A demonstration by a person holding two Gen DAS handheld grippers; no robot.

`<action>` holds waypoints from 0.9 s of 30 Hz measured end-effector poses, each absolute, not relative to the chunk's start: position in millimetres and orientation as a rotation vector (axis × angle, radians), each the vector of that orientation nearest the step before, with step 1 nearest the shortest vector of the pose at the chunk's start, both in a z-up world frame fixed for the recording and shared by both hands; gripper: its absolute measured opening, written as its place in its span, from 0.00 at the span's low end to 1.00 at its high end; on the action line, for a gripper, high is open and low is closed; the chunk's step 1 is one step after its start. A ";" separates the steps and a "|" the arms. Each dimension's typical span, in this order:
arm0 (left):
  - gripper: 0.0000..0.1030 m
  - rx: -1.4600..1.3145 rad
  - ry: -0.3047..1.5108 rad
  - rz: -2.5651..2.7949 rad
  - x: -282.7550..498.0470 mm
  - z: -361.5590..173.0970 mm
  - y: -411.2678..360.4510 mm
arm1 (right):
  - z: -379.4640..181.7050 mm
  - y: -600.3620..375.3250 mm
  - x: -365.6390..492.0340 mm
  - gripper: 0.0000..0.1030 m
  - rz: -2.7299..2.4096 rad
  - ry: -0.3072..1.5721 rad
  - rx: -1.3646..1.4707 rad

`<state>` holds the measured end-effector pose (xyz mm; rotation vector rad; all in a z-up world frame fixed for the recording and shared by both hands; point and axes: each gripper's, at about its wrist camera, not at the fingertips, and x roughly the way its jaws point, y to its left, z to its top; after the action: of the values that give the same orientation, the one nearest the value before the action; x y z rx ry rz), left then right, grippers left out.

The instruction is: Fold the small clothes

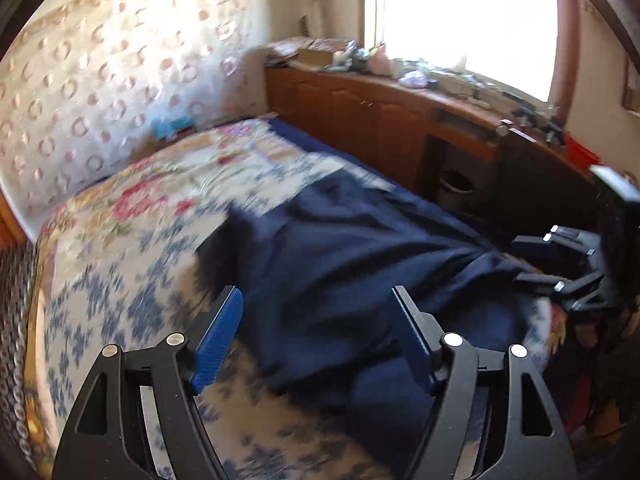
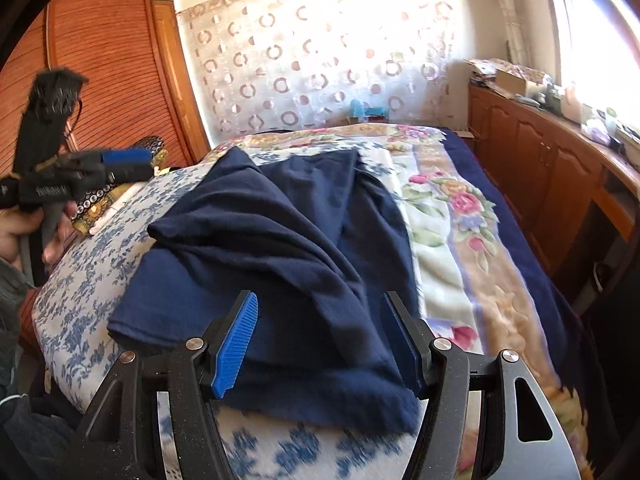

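Both tongs spread, nothing pinched.
Right tongs [image 2: 320,344] & left tongs [image 1: 316,336] over navy cloth [image 2: 280,248], crumpled on near end of bed [image 2: 460,264] w/ floral cover.

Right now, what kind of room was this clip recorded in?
Most likely a home bedroom: a bed with a floral blanket, a patterned curtain behind it, and wooden cabinets under a bright window.

navy garment [image 2: 280,248] rumpled on floral bed [image 2: 460,248], right gripper [image 2: 320,340] fingers apart
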<state>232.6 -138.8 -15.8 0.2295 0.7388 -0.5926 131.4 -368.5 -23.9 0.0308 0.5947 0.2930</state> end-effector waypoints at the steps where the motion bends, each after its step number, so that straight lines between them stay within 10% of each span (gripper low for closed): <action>1: 0.73 0.223 0.754 -0.585 235.1 -21.3 -131.7 | -23.1 -364.3 137.3 0.63 0.300 0.597 0.021; 13: 0.70 0.148 0.861 -0.655 247.0 -66.3 -103.7 | -40.0 -339.9 192.2 0.63 0.260 0.671 -0.091; 22: 0.12 0.178 0.861 -0.715 235.5 -64.9 -117.9 | -42.1 -340.6 200.8 0.64 0.236 0.687 -0.062; 27: 0.08 0.172 0.796 -0.739 234.6 -38.4 -127.2 | -40.1 -347.2 202.5 0.64 0.228 0.676 -0.034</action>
<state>234.6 -127.2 -38.4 0.1718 0.7964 -0.7392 202.5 -347.2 -40.1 -0.0344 0.6764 0.2275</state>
